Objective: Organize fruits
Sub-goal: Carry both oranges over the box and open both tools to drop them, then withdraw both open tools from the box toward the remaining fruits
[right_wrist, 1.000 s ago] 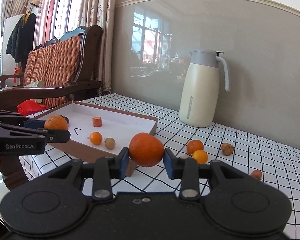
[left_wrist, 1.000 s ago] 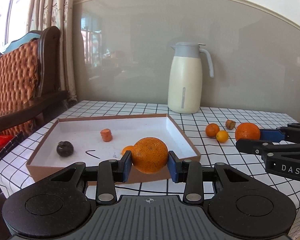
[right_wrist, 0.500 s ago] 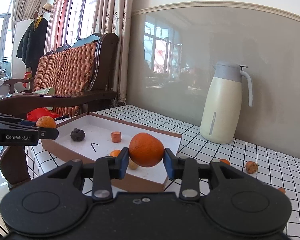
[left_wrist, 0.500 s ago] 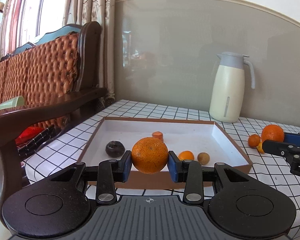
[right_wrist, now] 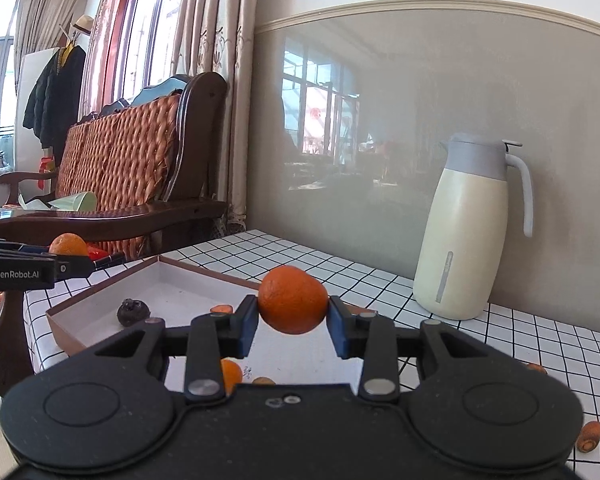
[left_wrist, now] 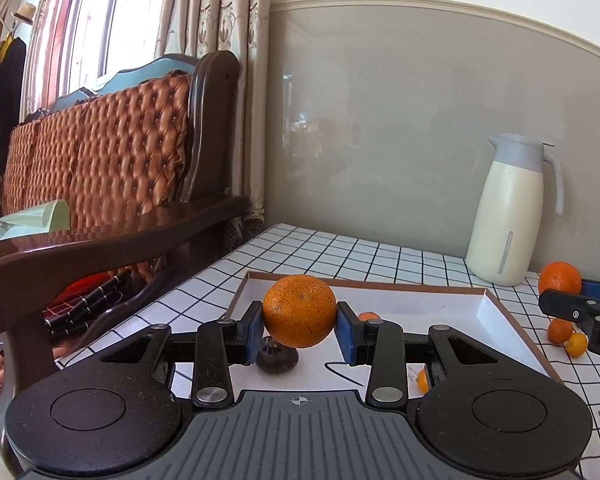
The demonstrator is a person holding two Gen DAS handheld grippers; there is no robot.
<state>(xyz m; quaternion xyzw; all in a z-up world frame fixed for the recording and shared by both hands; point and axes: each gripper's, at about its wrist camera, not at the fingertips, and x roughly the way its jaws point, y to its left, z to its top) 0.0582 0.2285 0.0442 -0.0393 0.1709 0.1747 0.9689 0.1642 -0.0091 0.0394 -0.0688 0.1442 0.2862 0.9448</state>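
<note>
Oranges, one [left_wrist: 299, 310] clamped in left tool [left_wrist: 300, 330]; another [right_wrist: 293, 299] in right tool [right_wrist: 292, 326], both above tray [left_wrist: 516, 332]

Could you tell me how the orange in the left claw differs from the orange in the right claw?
The left claw's orange has a rough, mottled peel with paler, yellowish patches; the right claw's orange is smoother and a deeper, more even orange. The left one looks round, while the right one tapers slightly toward one side. Both are clamped between blue pads, held clear of the surface above the shallow box.
</note>
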